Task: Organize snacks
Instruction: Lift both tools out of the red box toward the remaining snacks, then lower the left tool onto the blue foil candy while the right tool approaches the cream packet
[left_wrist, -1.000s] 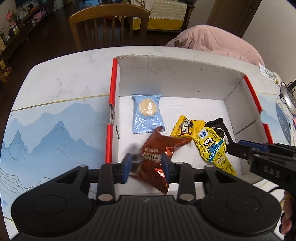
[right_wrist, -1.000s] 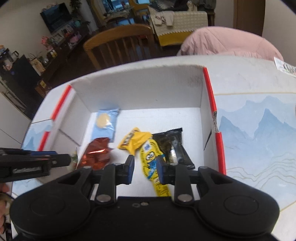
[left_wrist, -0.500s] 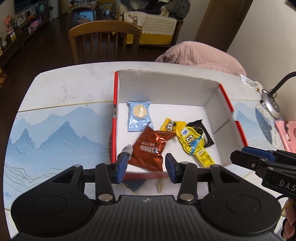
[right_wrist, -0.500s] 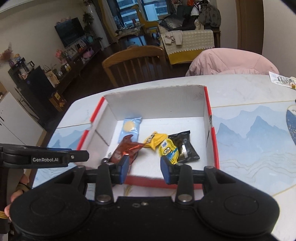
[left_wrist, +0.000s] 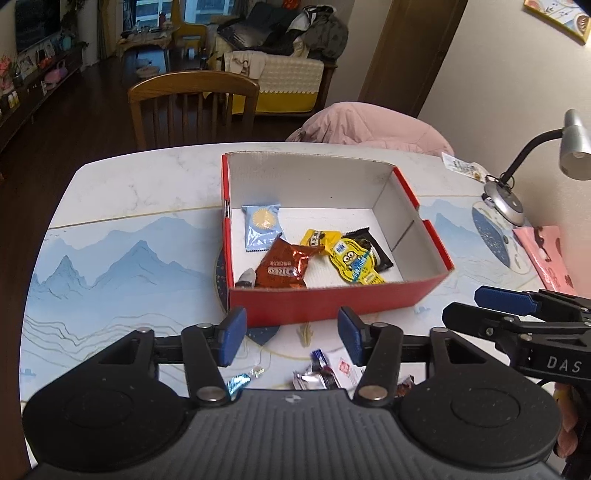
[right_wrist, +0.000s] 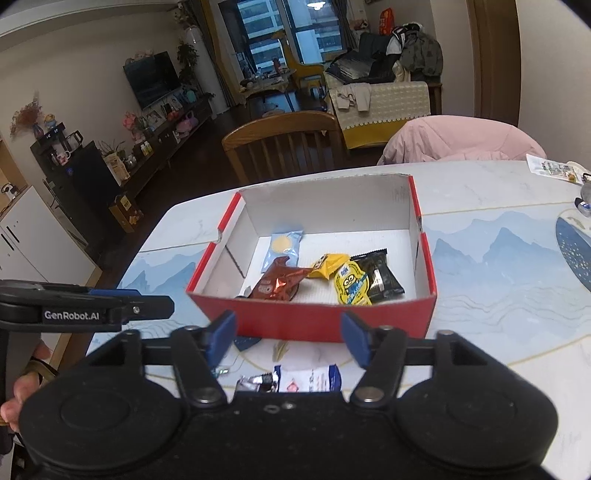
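The snacks already sorted, a brown Oreo pack (left_wrist: 282, 267), a light blue pouch (left_wrist: 261, 227) and a yellow cartoon packet (left_wrist: 351, 260), lie in the red box (left_wrist: 332, 306) on the table (left_wrist: 122, 236), while a few small wrapped sweets (left_wrist: 317, 376) lie loose just in front of it, half hidden under my tools. My worry is nudging the light box or pinching two crinkly wrappers at once as I come down. My left hand-held gripper (left_wrist: 291, 334) and right hand-held gripper (right_wrist: 288, 338) have just been opening; both gape empty, touching nothing.
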